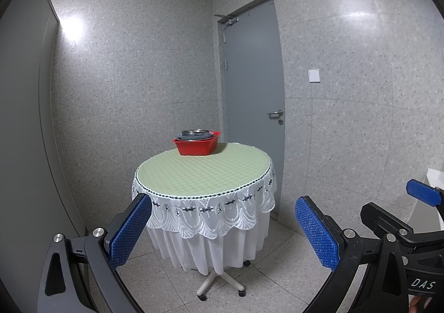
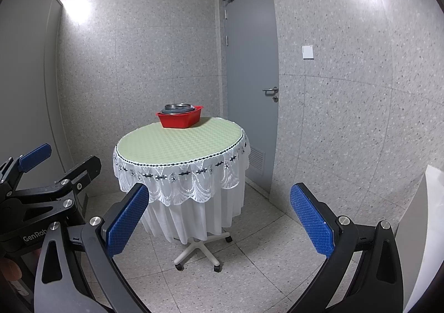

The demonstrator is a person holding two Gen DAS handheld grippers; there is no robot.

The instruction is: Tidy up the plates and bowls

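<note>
Left gripper (image 1: 223, 229): I hold it spread wide, empty.
Right gripper (image 2: 219, 225): also spread, empty.
Red tub (image 1: 197, 145): far side of round table (image 1: 205, 174), stacked dishes (image 1: 195, 134) inside, probably metal bowls.

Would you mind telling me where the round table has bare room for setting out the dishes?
The green tabletop is bare from its near lace edge up to the red basin, and to the basin's right. Only the far-left rim is crowded, where the basin holds stacked metal bowls.

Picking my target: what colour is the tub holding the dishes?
Red tub; clearest in the right wrist view.
</note>
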